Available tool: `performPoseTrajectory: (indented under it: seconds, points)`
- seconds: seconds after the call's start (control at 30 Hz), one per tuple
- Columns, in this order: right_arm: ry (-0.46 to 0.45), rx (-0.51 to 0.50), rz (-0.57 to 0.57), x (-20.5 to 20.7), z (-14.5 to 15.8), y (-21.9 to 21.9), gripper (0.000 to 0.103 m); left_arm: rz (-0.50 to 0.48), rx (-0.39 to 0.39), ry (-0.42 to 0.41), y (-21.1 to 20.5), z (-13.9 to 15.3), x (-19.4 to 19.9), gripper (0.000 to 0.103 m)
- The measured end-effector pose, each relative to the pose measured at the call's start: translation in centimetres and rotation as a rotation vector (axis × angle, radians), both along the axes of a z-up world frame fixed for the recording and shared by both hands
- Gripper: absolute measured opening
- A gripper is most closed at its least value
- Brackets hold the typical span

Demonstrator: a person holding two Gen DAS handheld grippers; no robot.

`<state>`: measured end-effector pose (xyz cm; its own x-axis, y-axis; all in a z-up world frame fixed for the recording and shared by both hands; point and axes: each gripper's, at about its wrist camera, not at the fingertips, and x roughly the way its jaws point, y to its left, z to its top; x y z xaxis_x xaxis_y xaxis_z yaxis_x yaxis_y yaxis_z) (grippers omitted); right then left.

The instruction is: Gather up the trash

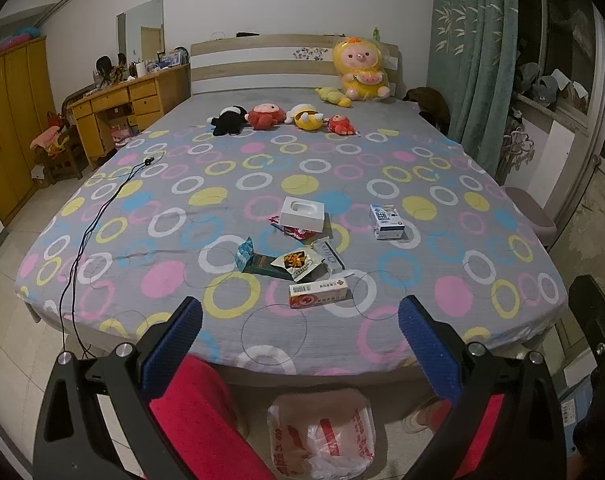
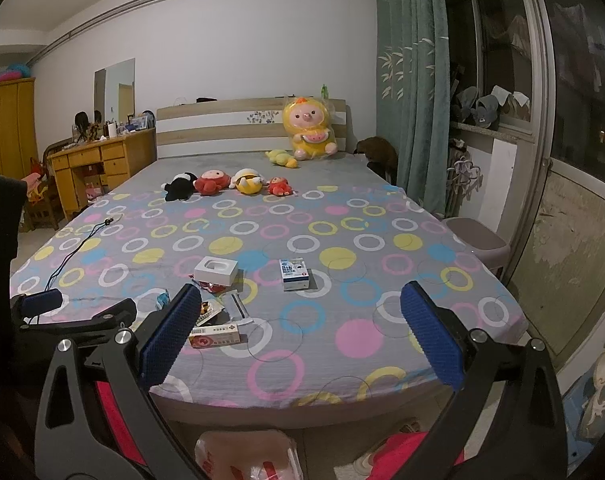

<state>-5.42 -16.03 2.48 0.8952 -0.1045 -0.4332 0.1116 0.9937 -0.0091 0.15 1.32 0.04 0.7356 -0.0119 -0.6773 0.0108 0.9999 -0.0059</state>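
Trash lies on the bed's patterned sheet (image 1: 402, 288): a white and red carton (image 1: 319, 293), a snack wrapper (image 1: 299, 264), a dark green box (image 1: 262, 266), a red wrapper (image 1: 298, 233), a white square box (image 1: 302, 212) and a blue and white carton (image 1: 387, 222). A white and red plastic bag (image 1: 322, 436) sits on the floor at the bed's foot. My left gripper (image 1: 300, 344) is open and empty, held short of the bed edge. My right gripper (image 2: 302, 336) is open and empty, with the white and red carton (image 2: 214, 336) by its left finger and the blue and white carton (image 2: 295, 275) beyond.
Several plush toys (image 1: 286, 118) lie near the headboard, with a big yellow one (image 1: 360, 70) against it. A black cable (image 1: 98, 216) trails off the bed's left side. A wooden desk (image 1: 118, 108) stands left. A curtain (image 1: 474, 52) and a stool (image 1: 532, 216) stand right.
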Motion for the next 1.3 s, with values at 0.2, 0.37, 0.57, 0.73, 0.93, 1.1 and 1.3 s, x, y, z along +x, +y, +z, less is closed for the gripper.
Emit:
performPoseTrajectory:
  seconds: [0.2, 0.37, 0.57, 0.73, 0.93, 1.1, 1.3]
  points:
    - [0.004, 0.0, 0.0, 0.04, -0.09, 0.14, 0.098, 0.001, 0.004, -0.002, 0.03, 0.09, -0.05, 0.096]
    - [0.005, -0.002, 0.002, 0.1, -0.05, 0.23, 0.098, 0.001, 0.003, -0.002, -0.01, 0.16, -0.05, 0.096]
    - [0.005, 0.001, -0.001, 0.21, -0.17, 0.28, 0.098, -0.001, 0.004, -0.001, 0.03, 0.18, -0.06, 0.096]
    - [0.005, 0.003, -0.001, 0.19, -0.09, 0.16, 0.098, -0.001, 0.004, 0.0, 0.03, 0.13, -0.08, 0.096]
    - [0.004, 0.005, -0.003, 0.18, -0.05, 0.17, 0.098, -0.002, 0.006, -0.001, -0.08, 0.24, -0.14, 0.096]
    - [0.007, 0.007, -0.004, 0.04, -0.03, -0.01, 0.098, -0.002, 0.003, -0.001, -0.03, 0.24, -0.15, 0.096]
    - [0.007, 0.006, -0.003, 0.03, -0.03, -0.08, 0.098, -0.001, 0.0, 0.001, -0.12, 0.54, -0.24, 0.096]
